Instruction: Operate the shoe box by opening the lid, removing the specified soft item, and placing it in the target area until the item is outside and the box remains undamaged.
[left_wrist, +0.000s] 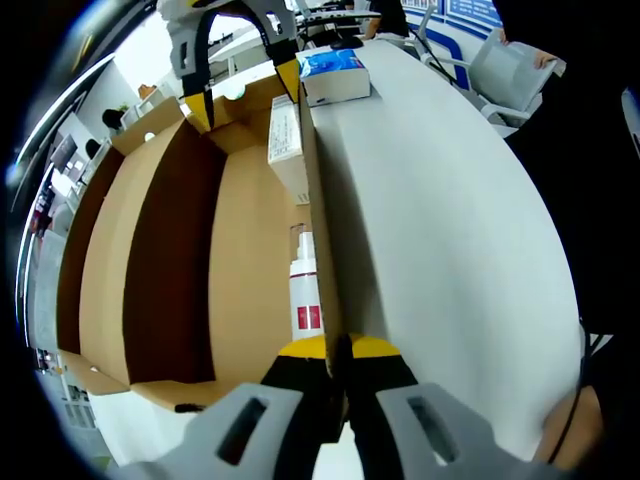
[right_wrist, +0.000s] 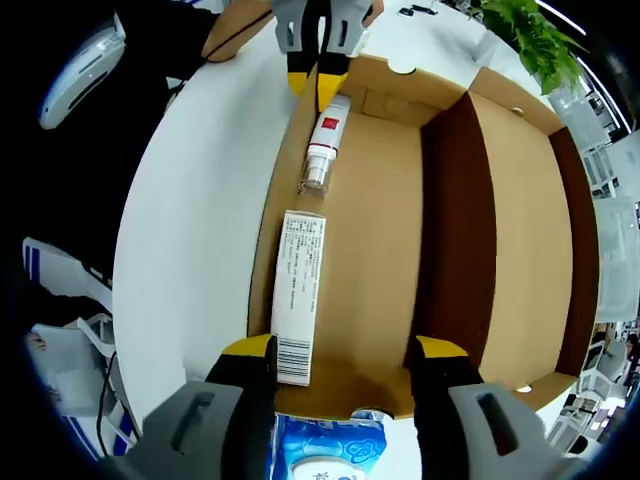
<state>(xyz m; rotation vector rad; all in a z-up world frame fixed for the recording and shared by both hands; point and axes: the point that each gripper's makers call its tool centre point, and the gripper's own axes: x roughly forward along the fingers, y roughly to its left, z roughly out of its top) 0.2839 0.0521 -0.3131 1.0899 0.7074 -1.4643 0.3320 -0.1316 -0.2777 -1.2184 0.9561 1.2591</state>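
The brown shoe box (left_wrist: 250, 250) (right_wrist: 370, 250) lies open on a white table, its lid (left_wrist: 100, 260) (right_wrist: 520, 230) folded out flat. Inside lie a white bottle with a red label (left_wrist: 306, 290) (right_wrist: 325, 140) and a long white carton (left_wrist: 285, 140) (right_wrist: 300, 295). My left gripper (left_wrist: 345, 350) (right_wrist: 318, 75) is shut on the box's side wall at one end. My right gripper (right_wrist: 345, 350) (left_wrist: 245, 90) hangs open over the opposite end, jaws wide apart with nothing between them. A soft blue and white pack (left_wrist: 335, 75) (right_wrist: 330, 445) lies on the table just outside that end.
The white table (left_wrist: 450, 250) (right_wrist: 200, 220) stretches beside the box. A person in dark clothes (left_wrist: 580, 150) (right_wrist: 150, 60) stands at its edge. A green plant (right_wrist: 530, 40) and shelves (right_wrist: 615, 160) are beyond the lid side.
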